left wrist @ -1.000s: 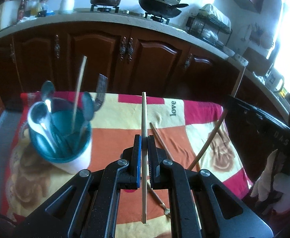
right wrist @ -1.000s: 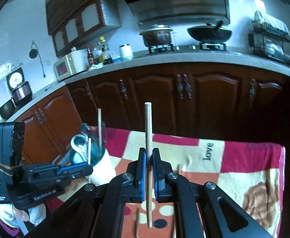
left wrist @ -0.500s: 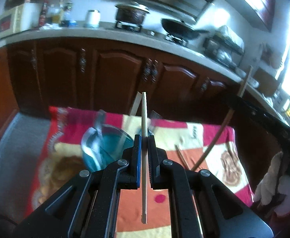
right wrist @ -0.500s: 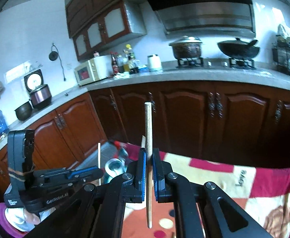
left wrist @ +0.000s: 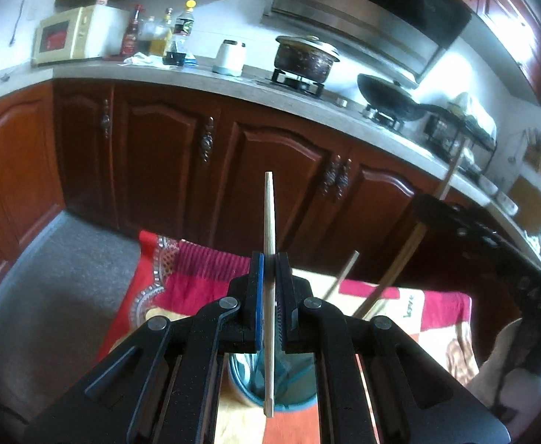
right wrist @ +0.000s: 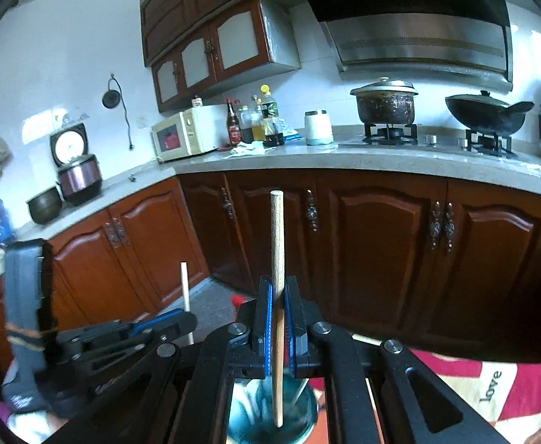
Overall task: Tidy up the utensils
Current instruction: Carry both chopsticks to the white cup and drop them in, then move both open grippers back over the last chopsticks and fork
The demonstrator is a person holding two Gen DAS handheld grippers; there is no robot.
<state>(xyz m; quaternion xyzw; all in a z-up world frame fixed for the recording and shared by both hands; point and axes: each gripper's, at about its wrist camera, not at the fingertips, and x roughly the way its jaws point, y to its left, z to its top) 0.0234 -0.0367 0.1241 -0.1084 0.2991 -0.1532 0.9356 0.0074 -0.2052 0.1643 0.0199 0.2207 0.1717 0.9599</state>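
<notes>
Carrying chopsticks to the holder looks like the step in hand: above the red, orange and cream patchwork cloth (left wrist: 437, 310), the black left gripper (left wrist: 269, 277) has its jaws clamped narrow on a pale, flat wooden chopstick (left wrist: 268, 222), and the black right gripper (right wrist: 278, 307) likewise pinches a round, light-wood chopstick (right wrist: 276, 244). The teal, white-sided utensil cup (left wrist: 270, 388) sits at six o'clock under each stick's lower tip, so next each tip needs lowering inside the rim before release. Its contents are blurred; one thin stick (left wrist: 344, 270) leans out toward one o'clock.
</notes>
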